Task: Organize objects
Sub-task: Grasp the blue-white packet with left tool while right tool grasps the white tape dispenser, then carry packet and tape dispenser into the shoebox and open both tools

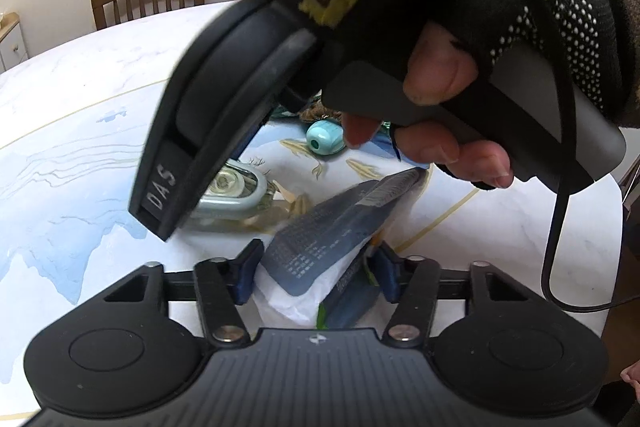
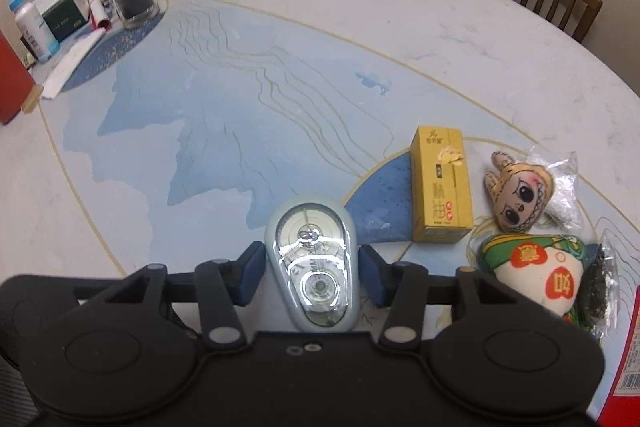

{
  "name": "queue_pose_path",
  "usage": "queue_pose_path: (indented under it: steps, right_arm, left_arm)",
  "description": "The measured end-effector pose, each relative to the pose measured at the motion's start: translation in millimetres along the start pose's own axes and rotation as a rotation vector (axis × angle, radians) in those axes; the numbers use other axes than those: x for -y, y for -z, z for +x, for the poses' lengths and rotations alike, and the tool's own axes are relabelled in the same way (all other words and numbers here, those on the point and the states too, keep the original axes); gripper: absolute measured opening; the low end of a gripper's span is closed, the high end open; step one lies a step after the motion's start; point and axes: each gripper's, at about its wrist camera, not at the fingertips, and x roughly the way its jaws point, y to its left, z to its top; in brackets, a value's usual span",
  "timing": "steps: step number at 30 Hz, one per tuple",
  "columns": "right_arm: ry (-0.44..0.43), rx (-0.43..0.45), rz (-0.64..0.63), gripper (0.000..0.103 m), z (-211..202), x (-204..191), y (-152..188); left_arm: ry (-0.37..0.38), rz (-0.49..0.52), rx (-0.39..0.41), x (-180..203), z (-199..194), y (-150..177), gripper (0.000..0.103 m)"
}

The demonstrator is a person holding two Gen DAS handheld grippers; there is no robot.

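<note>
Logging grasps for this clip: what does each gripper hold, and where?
Left gripper: a blue-and-white packet, clamped across its near end. Right gripper: jaws flank the correction tape dispenser, gaps visible, not gripped.

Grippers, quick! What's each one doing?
Left gripper: closed on a dark packet.
Right gripper: jaws around the tape dispenser with small gaps, so open.

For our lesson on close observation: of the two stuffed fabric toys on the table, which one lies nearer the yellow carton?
The beige doll-face plush with big black eyes; the yellow carton stands just left of it. The green-and-white plush with red characters lies lower, toward the camera.
</note>
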Motion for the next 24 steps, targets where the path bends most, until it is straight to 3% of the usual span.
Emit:
queue_pose_path:
  steps: [11,24]
  right_arm:
    - [0.062,0.139,0.125,0.049,-63,35,1]
    - [0.16,0.26,0.289,0.049,-162,94,45]
  left_arm:
    - [0.011,0.002,0.06,2,-26,-23,0.049]
    - [0.014,0.002,0.109,11,-57,-79,0.049]
